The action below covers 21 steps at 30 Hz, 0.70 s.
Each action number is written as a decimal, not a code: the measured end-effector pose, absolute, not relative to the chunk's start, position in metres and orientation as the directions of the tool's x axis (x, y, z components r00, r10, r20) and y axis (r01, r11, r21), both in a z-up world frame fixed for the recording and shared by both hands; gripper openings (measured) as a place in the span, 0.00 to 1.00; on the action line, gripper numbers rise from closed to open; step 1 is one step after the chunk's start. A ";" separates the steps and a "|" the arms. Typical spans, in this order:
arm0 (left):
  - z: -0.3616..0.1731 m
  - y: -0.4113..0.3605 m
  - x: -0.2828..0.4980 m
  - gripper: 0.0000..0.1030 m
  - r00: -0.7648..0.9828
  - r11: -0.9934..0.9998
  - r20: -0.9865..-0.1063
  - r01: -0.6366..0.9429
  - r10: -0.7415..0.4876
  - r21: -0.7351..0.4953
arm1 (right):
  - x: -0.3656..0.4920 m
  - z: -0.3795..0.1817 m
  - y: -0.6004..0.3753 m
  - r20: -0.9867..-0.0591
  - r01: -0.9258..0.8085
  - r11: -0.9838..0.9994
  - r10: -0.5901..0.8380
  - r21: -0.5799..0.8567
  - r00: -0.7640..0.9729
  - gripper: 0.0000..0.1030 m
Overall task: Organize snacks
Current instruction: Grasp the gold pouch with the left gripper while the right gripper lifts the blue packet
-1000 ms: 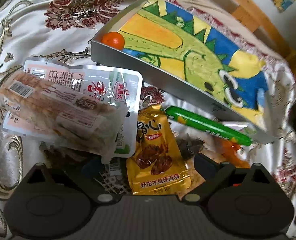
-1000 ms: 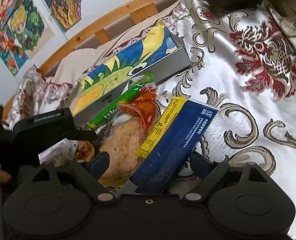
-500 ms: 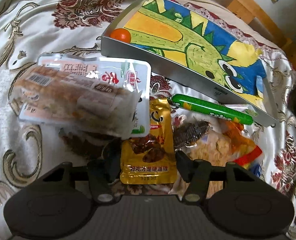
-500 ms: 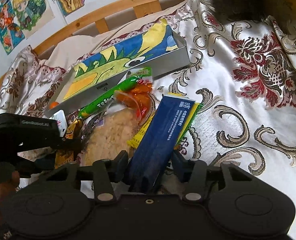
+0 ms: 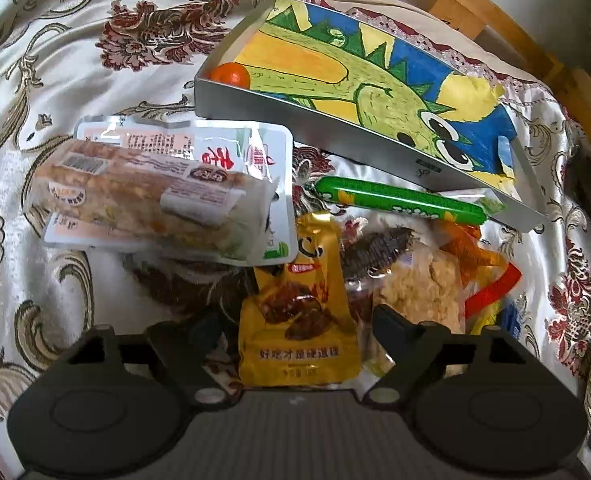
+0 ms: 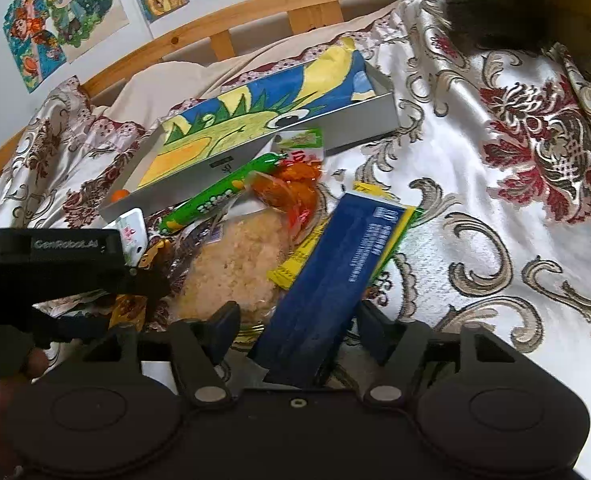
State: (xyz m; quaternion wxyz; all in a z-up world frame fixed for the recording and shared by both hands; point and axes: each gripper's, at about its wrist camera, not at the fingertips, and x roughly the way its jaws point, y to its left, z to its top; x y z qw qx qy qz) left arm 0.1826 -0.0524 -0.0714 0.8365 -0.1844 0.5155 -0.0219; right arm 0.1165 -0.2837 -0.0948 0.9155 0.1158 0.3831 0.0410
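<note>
Both my grippers have just been opening again after a squeeze half a second ago. My left gripper (image 5: pixel 295 324) now stands wide around the gold snack pouch (image 5: pixel 297 320), pads clear of its edges; my right gripper (image 6: pixel 297 326) is half-spread either side of the blue box (image 6: pixel 331 292), not pressing as far as I can see. That pouch looks light, slick and crinkly, so I'd pinch it across its flat lower half. By contrast the box looks stiff, best taken by its long sides. Close around lie the green sausage stick (image 5: pixel 399 200), a rice cracker pack (image 5: pixel 419 292) and a bread pack (image 5: pixel 143 204), crowding both grabs. Behind them sits the grey tray (image 5: pixel 295 120), holding only an orange ball (image 5: pixel 230 75).
</note>
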 end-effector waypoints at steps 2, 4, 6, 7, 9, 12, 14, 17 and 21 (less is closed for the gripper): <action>-0.073 -0.051 0.182 0.77 0.468 0.932 -0.854 -0.153 -0.225 -0.329 | 0.115 -0.095 -0.282 -0.693 0.013 0.974 0.153 0.227 0.705 0.64; -0.073 -0.050 0.178 0.67 0.475 0.933 -0.851 -0.146 -0.225 -0.328 | 0.114 -0.094 -0.281 -0.694 0.020 0.977 0.137 0.213 0.707 0.54; -0.072 -0.047 0.173 0.62 0.478 0.924 -0.842 -0.143 -0.249 -0.355 | 0.112 -0.094 -0.281 -0.696 0.034 0.977 0.126 0.211 0.707 0.50; -0.072 -0.046 0.170 0.60 0.485 0.920 -0.837 -0.145 -0.254 -0.364 | 0.111 -0.094 -0.282 -0.696 0.038 0.977 0.123 0.212 0.708 0.49; -0.070 -0.044 0.163 0.56 0.501 0.914 -0.825 -0.145 -0.262 -0.379 | 0.110 -0.094 -0.282 -0.695 0.040 0.977 0.119 0.208 0.709 0.47; -0.067 -0.042 0.154 0.52 0.517 0.911 -0.811 -0.133 -0.272 -0.390 | 0.107 -0.093 -0.281 -0.696 0.037 0.980 0.112 0.195 0.709 0.45; -0.064 -0.042 0.149 0.49 0.523 0.913 -0.808 -0.125 -0.272 -0.388 | 0.105 -0.092 -0.278 -0.698 0.029 0.984 0.104 0.176 0.708 0.43; -0.060 -0.041 0.143 0.45 0.527 0.910 -0.801 -0.115 -0.283 -0.397 | 0.101 -0.090 -0.276 -0.696 0.015 0.987 0.102 0.160 0.711 0.39; -0.055 -0.043 0.134 0.42 0.543 0.907 -0.784 -0.092 -0.300 -0.411 | 0.093 -0.087 -0.273 -0.688 -0.004 0.990 0.100 0.140 0.718 0.35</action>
